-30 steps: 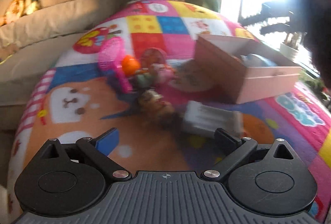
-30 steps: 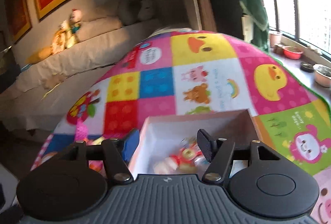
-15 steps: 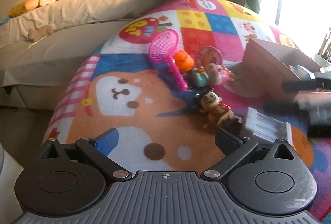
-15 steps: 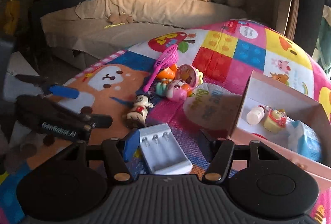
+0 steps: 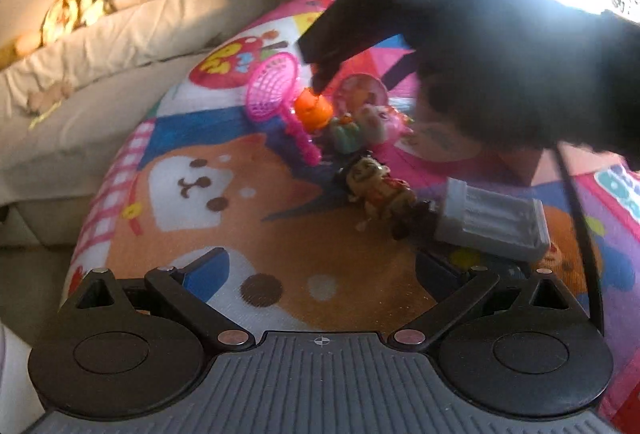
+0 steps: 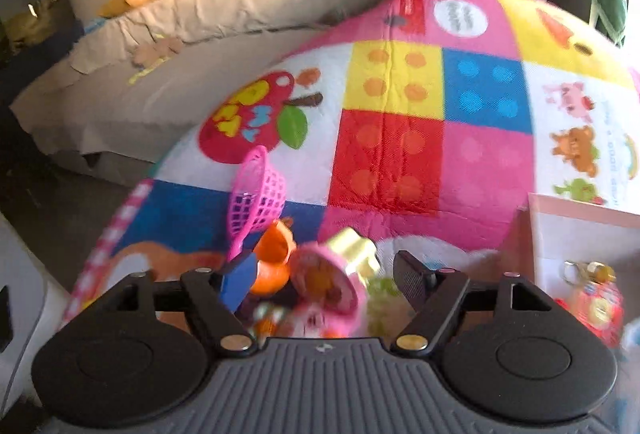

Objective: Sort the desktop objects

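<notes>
below, the spread right hand-held gripper straddles a round pink toy beside an orange one.

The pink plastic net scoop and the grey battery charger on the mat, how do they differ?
The pink plastic net scoop is open mesh with a long handle; the grey battery charger is a solid slotted block. The scoop lies far from the left gripper, against the orange toy; the charger lies just ahead of that gripper. Both rest on the colourful play mat.

Toys clustered mid-mat, net scoop at their left, ball beside its handle, figurine nearer, charger touching its right, box further right, sofa behind.
</notes>
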Motion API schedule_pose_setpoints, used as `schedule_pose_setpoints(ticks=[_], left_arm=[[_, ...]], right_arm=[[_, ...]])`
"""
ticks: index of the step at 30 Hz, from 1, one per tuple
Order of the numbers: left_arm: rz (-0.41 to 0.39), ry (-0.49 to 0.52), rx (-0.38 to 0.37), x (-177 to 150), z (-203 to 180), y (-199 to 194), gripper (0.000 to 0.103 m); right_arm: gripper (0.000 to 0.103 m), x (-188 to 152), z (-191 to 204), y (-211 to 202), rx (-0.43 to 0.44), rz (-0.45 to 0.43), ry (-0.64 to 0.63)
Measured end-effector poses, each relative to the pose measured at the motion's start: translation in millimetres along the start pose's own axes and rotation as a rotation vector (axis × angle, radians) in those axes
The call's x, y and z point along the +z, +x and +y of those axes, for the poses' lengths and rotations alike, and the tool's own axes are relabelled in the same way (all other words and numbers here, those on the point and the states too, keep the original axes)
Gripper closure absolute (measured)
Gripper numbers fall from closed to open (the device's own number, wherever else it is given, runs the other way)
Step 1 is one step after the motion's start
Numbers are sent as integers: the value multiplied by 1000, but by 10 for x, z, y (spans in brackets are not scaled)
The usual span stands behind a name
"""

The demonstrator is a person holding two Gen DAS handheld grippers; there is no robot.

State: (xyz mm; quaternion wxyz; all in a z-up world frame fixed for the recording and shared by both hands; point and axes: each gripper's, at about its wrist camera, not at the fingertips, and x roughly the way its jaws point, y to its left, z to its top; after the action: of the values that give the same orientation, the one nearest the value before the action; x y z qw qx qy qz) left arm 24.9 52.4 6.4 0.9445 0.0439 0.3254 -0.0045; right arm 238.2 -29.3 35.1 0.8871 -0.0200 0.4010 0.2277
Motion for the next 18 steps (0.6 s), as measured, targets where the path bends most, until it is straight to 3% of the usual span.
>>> schedule_pose_setpoints(ticks=[3,5,6,18], left_arm=[[-5,17,-4,-5,-26,-14,1],[-10,23,-15,-13,-31,-26,1],[-16,29,-17,-15,-42,-36,1],[-20,82,-18,-27,-114,-35,1]], right_arm=[[31,36,-1,226,-4,31,20],[48,38,0,309,13,67,13],[50,18,-1,330,37,92,8],[53,-518,44,-257,152,191,-94]])
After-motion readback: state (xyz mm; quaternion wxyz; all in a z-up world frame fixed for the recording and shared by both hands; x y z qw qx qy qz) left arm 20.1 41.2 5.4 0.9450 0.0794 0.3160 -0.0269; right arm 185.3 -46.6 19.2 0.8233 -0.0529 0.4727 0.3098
